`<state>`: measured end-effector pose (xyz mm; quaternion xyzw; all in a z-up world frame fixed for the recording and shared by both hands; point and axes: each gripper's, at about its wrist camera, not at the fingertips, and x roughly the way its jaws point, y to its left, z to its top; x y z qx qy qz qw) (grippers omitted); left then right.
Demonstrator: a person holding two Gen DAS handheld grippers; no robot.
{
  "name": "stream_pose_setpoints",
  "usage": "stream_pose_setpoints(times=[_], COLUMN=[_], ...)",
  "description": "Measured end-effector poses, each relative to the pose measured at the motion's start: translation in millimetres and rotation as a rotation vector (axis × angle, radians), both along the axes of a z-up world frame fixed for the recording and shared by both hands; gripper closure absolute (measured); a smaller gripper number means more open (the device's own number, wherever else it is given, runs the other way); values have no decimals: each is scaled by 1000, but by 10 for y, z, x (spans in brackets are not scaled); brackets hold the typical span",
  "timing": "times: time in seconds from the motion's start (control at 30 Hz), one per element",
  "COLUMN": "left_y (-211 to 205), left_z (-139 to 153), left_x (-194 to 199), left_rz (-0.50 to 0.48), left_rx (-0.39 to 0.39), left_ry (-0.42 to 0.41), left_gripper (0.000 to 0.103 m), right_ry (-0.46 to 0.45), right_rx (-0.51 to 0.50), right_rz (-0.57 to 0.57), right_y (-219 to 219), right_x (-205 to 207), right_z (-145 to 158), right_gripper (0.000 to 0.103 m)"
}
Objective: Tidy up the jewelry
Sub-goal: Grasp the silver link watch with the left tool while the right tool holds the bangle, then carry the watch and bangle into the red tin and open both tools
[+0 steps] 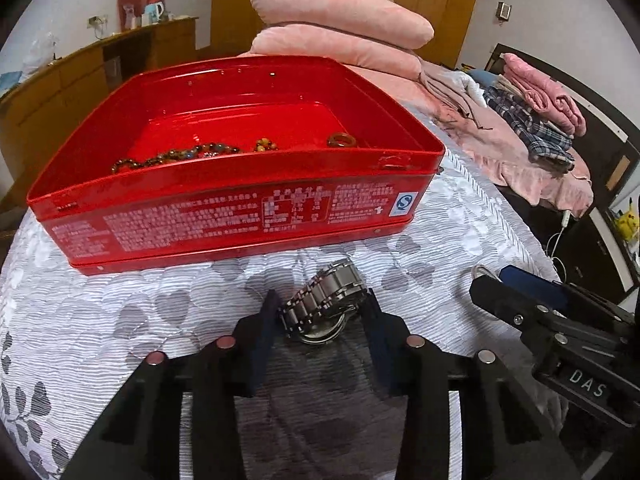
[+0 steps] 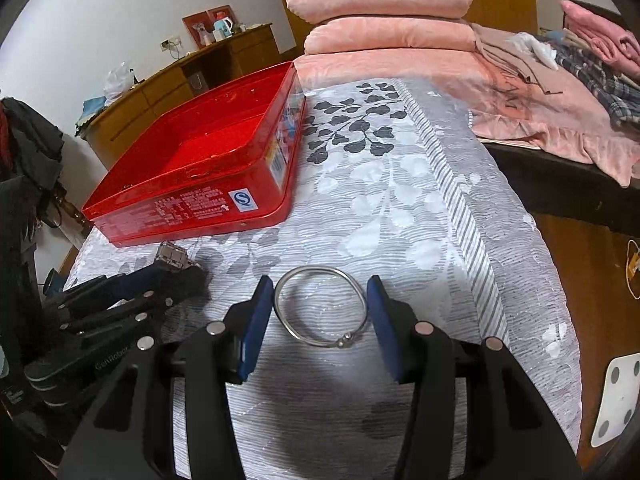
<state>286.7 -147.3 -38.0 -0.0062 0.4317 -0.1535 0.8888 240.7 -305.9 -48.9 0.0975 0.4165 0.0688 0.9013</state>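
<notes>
A steel-link wristwatch (image 1: 332, 280) lies on the grey leaf-patterned bedspread (image 1: 120, 312), just in front of an open red tin (image 1: 240, 216). My left gripper (image 1: 322, 304) is shut on the watch, one blue pad against each side. In the tin lie bead bracelets (image 1: 176, 156) and a brown ring (image 1: 341, 140). A thin silver bangle (image 2: 346, 340) rests on the spread to the right, and my right gripper (image 2: 320, 300) is shut on it, pads touching both sides. The right wrist view shows the left gripper (image 2: 176, 272) at lower left with the watch (image 2: 172, 256) and the tin (image 2: 192, 208) behind.
Stacked pink pillows (image 1: 340, 20) sit behind the tin. Folded clothes (image 1: 540, 112) lie at the back right. A wooden sideboard (image 2: 180, 80) runs along the left wall. The bed edge drops off to the right, with a white plate-like object (image 2: 616, 396) on the floor.
</notes>
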Motion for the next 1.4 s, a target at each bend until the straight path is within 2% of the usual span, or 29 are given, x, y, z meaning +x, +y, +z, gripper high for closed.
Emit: stream_pose_setpoints(times=[0.3,0.53,0.83,0.97,1.03,1.13,1.17,1.4], left_y=[376,748,793,807,812,813,811,825], left_z=[35,36,22,14,12,14,16,37], left_x=[-116,-214,-238,-238,-240,-241,-238,-281], left_rz=[55,121,120,120,119,120,120,113], left_rx=[-34,-33,-50,-56,-56,-61,-61,-68], left_ry=[-3,-6,-4,-2,-2,-1,-1,-7], left_gripper=[62,62,62,62,62,62,62,62], right_ry=[-4,7,32,38,39,41,40,30], right_rx=[1,-6,-47,-97,-142,-161,-178,-185], right_rz=[42,117,135,161,165,157,145,143], right_y=[149,460,640,742,813,820,814,807], right_x=[-27,-12,-21,-26,-42,-42,-48,-128], right_z=[16,4,-25,-39,-48,-49,-47,-9], right_gripper=[56,56,55,43,43,50,56,57])
